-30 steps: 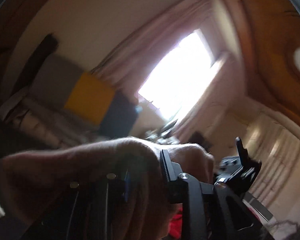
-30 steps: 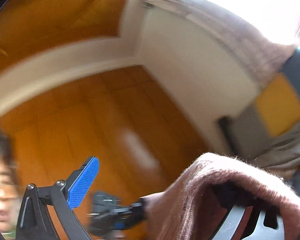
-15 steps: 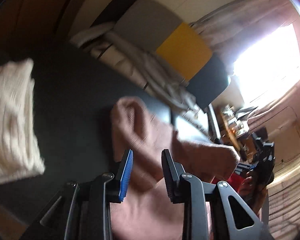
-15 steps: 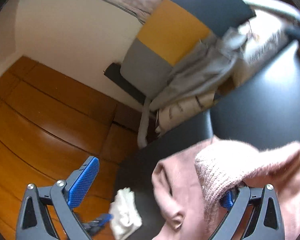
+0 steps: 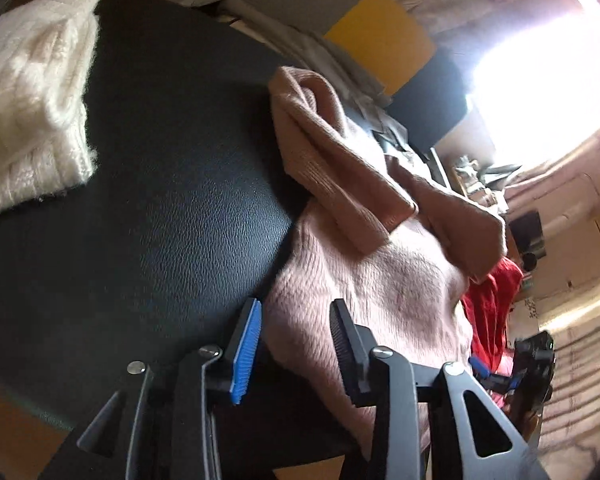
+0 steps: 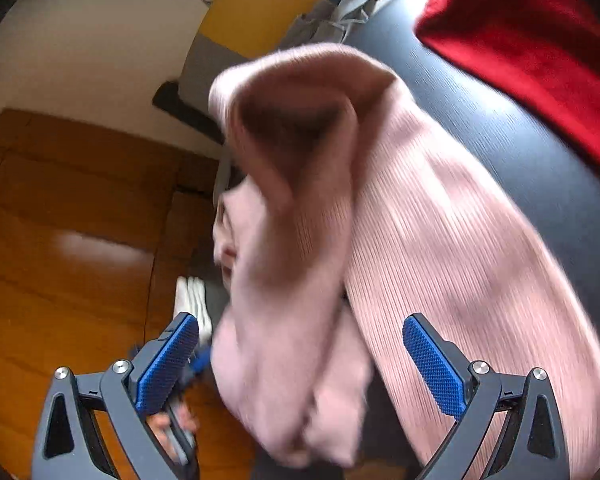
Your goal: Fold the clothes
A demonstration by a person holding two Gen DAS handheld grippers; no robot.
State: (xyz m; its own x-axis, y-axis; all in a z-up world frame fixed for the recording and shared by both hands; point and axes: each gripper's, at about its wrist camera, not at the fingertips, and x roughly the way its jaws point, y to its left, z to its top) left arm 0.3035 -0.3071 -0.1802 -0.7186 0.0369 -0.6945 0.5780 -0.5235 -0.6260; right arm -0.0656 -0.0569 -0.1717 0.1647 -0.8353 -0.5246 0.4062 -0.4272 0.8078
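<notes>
A pink knit sweater (image 5: 380, 264) lies crumpled on the black table (image 5: 160, 200), one sleeve folded back over its body. My left gripper (image 5: 296, 340) is open at the sweater's near hem; the cloth lies loose between its fingers. In the right wrist view the sweater (image 6: 440, 240) is bunched and blurred. My right gripper (image 6: 300, 360) stands wide open around a hanging fold, neither blue pad pressing on it. The right gripper (image 5: 528, 364) also shows at the far right of the left wrist view.
A folded white knit garment (image 5: 28, 100) sits at the table's far left. A red garment (image 6: 520, 36) lies beside the pink one. Behind the table stands a grey, yellow and dark cushion (image 5: 376, 36) with grey cloth. A wooden floor (image 6: 60, 240) lies below the table edge.
Both grippers swung down from facing the room to the table. The pink sweater dropped onto the table. It slid off the right finger, and the left jaws widened.
</notes>
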